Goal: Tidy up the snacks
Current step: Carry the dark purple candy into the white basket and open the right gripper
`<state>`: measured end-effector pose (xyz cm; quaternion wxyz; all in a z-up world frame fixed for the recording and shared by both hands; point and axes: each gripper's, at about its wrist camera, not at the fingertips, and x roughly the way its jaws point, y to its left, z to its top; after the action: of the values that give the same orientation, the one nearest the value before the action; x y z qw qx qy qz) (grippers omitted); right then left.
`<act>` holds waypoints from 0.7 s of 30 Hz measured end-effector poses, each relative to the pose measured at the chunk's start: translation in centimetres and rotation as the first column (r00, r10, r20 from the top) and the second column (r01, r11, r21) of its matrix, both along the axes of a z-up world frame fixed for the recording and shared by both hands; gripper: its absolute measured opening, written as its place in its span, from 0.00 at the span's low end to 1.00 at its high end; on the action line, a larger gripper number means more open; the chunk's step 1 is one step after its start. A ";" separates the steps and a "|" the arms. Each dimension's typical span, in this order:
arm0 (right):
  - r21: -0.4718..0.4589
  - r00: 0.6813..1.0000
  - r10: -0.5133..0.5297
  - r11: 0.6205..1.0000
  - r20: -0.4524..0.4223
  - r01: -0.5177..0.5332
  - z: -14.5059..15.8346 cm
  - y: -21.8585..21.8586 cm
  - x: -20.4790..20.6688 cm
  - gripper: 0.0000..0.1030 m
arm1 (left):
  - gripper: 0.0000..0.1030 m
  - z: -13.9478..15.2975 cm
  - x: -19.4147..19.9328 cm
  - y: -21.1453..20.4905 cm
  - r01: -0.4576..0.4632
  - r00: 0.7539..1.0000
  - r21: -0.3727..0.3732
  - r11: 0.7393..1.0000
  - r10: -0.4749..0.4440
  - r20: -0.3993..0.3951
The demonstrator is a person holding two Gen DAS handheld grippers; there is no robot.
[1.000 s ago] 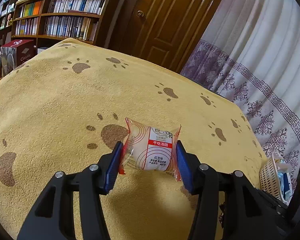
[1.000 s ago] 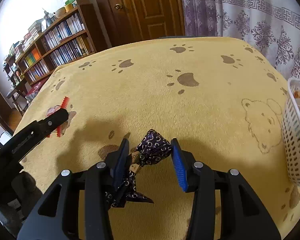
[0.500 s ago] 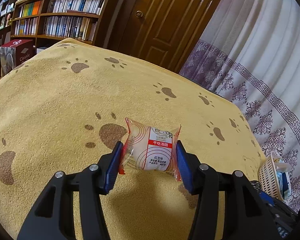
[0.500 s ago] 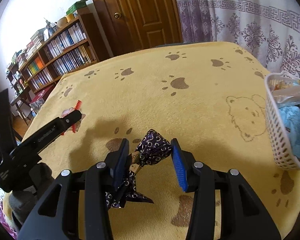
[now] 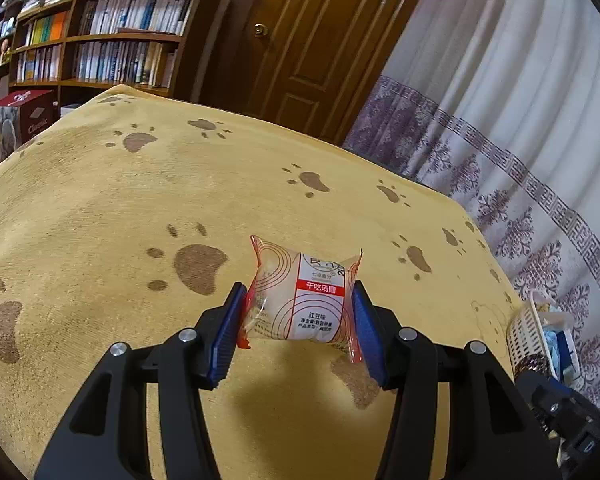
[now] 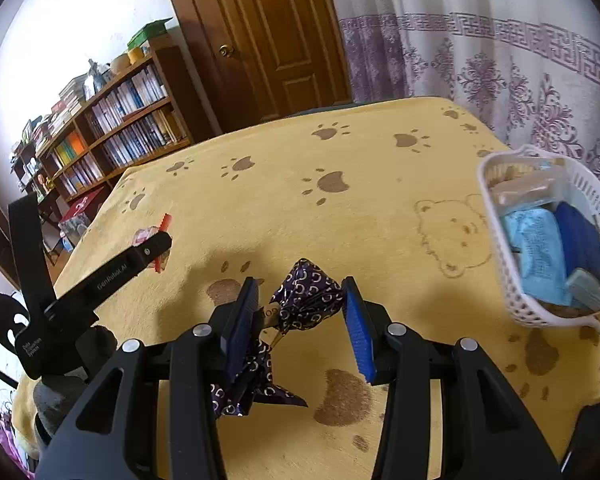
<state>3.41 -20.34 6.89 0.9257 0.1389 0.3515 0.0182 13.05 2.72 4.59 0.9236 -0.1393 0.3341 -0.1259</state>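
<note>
Two tongs in use, one snack each.
Left tongs (image 5: 298, 332): closed on pale snack packet (image 5: 304, 300) w/ red label and red crimped ends, pinched at both sides btwn the blue pads (image 5: 225, 334); packet held clear of the cloth, shadow below.
Right tongs (image 6: 300, 326): dark purple wrapped snack (image 6: 306, 300) w/ ring print sits btwn blue pads, pressed to the left pad, wrapper tail trailing down; contact w/ right pad can't be told.
Worktop (image 6: 380, 208): yellow plush cover, brown paw prints and a bear outline.
White lattice basket (image 6: 512, 292): near worktop's right edge, holds light-blue and dark-blue packets, others unclear.
Far: bookshelf (image 5: 112, 52) full of books, brown door (image 5: 308, 40), white curtain (image 5: 520, 120) w/ purple border.
</note>
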 end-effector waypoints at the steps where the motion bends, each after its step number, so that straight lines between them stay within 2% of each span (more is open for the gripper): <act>1: 0.000 1.000 -0.006 1.000 0.003 0.006 0.2 -0.2 -0.2 0.43 | 0.51 0.0 -0.1 -0.2 0.007 1.000 0.003 1.000 -0.007 0.002; 13: -0.002 0.993 -0.111 0.994 0.050 0.112 2.0 -4.8 -2.6 0.43 | 0.51 0.2 -0.7 -1.7 0.048 0.999 0.023 0.999 -0.049 0.017; 21: -0.029 0.969 -0.231 0.972 0.091 0.235 3.8 -9.4 -4.4 0.43 | 0.51 0.1 -1.1 -2.7 0.076 0.997 0.036 0.996 -0.077 0.021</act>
<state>-1.02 -29.79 10.73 0.9384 0.1600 0.2922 -0.0915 11.96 0.06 4.71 0.9242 -0.1084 0.3308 -0.1569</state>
